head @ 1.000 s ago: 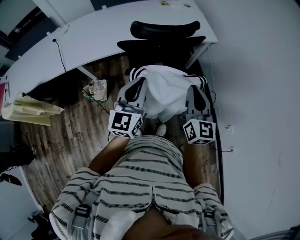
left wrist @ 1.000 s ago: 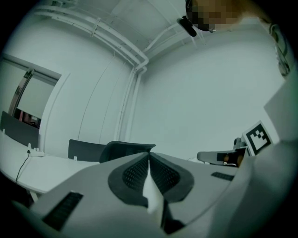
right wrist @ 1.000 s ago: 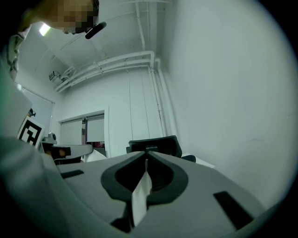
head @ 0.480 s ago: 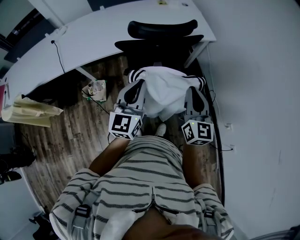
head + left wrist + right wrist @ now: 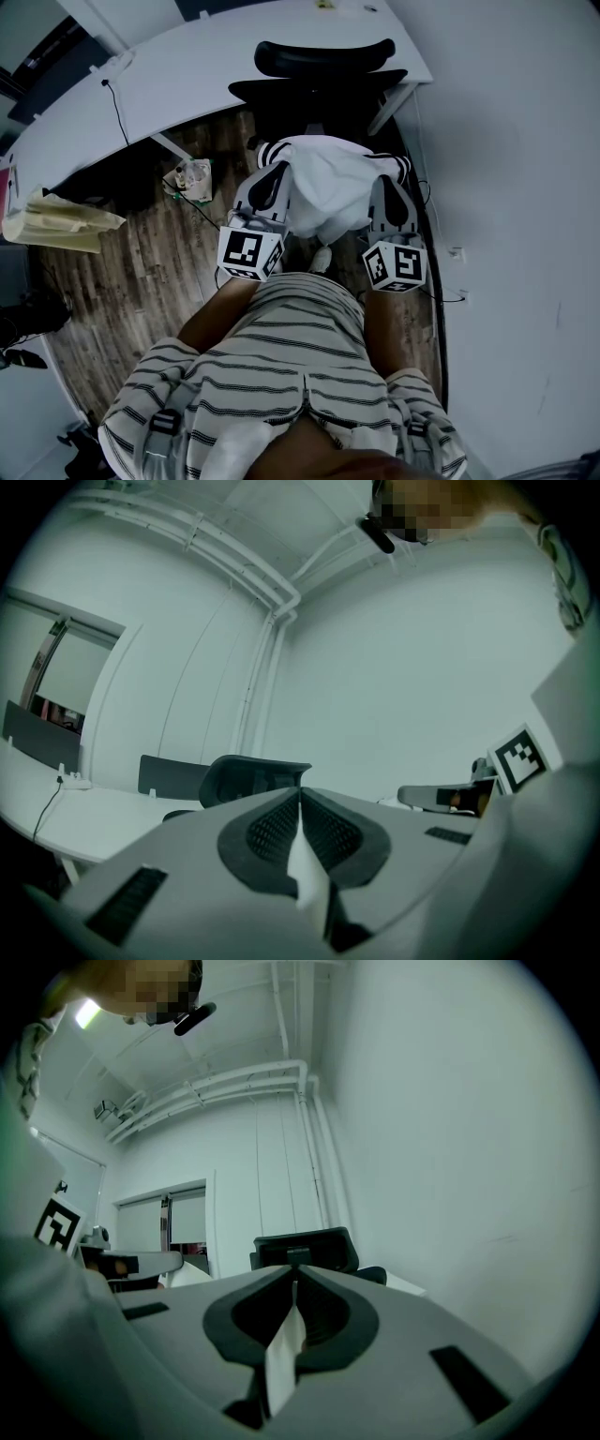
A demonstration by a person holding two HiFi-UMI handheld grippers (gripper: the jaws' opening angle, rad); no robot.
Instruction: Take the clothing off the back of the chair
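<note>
The white clothing point(image 5: 328, 187) hangs bunched between the two tongs, in front of the person and on the near side of the black chair point(image 5: 323, 70). It seems already off the chair's back. The left tongs point(image 5: 274, 171) are clamped on one top edge and the right tongs point(image 5: 390, 180) on the other, with a thin fold of white cloth pinched in each.

To finish well, I judge both grips should stay firm and level. The cloth should be drawn back evenly, so no sleeve drags on the chair or the wooden floor point(image 5: 141, 272).

The dim picture hides whether the far edge touches the seat. The garment's lower end and its exact kind are unclear.
</note>
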